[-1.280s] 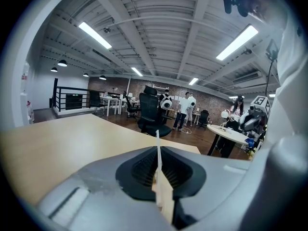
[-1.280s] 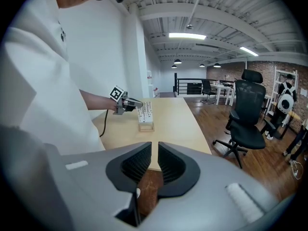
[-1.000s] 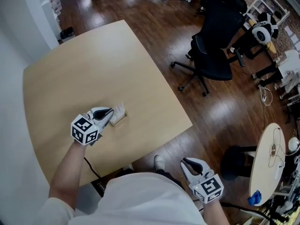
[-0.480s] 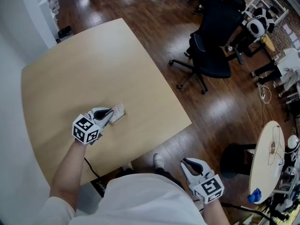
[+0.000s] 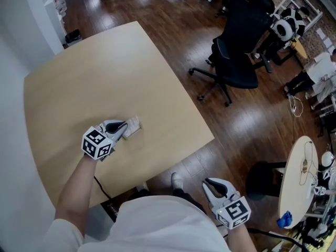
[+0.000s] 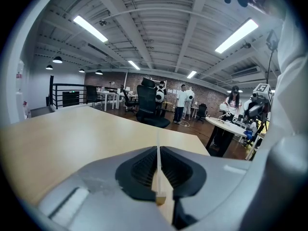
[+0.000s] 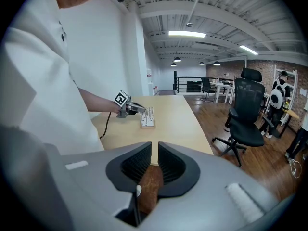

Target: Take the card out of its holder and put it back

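Note:
A small wooden card holder (image 5: 134, 126) with pale cards upright in it sits on the tan table (image 5: 105, 72), near its front edge. My left gripper (image 5: 125, 126) reaches the holder from the left. In the left gripper view its pads are shut on the thin edge of one card (image 6: 158, 158), with the holder's wood (image 6: 161, 197) just beneath. My right gripper (image 5: 209, 183) hangs off the table by my torso. Its jaws stand almost together with nothing between them (image 7: 155, 159). The right gripper view shows the holder (image 7: 147, 117) and the left gripper (image 7: 137, 109) from afar.
A black office chair (image 5: 239, 51) stands on the dark wood floor beyond the table's right edge. A round white table (image 5: 298, 177) with small items is at the lower right. People stand far back in the room.

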Demonstrator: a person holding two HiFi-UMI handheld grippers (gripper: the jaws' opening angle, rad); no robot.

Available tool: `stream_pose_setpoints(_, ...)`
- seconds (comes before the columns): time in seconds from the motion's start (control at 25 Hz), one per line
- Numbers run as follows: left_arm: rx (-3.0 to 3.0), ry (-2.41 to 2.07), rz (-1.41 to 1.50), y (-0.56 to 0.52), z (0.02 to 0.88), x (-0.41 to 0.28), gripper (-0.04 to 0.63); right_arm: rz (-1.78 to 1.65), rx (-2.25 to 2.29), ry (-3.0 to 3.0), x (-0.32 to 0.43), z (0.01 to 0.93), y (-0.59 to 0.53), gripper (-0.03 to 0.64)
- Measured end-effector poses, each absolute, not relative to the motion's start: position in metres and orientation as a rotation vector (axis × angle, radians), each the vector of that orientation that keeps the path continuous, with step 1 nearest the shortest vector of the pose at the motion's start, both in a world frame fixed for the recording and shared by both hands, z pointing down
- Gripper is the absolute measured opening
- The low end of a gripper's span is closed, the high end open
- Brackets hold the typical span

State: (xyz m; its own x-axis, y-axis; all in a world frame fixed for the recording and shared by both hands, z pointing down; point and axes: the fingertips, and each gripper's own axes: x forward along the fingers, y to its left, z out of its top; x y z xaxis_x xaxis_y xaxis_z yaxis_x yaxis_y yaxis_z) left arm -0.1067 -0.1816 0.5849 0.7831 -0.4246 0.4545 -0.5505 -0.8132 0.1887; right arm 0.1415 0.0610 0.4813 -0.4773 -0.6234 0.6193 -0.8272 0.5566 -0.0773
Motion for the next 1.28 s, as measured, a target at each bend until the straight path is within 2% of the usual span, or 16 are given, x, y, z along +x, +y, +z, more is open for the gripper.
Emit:
stream_pose_setpoints(0.12,2.652,-0.758,0.567,-0.182,0.585,-0.106,0.027,0.5,1.166,-2.257,0.142,0.48,0.064,0.048)
stream_pose_setpoints(0.28,2.659,-0.773,0.569,-0.187,0.579,-0.11,0.069,0.505,1.172,-2.255,0.138,0.478,0.066,0.048)
stream_pose_setpoints(0.76,2.684,-0.987,0.519,-0.166,0.543,-0.141,0.072,0.472,1.096,-2.298,0.134,0.482,0.071,0.048)
stream_pose_setpoints(1.08,2.66,-1.262,0.435,-0.054,0.471,-0.115,0.061,0.34,0.888,-2.481,0.156,0.478,0.061,0.049)
stream_pose_setpoints(1.28,2.519,-1.413,0.365,0.044,0.455,-0.07,0.058,0.254,0.686,-2.584,0.178,0.462,0.08,0.052)
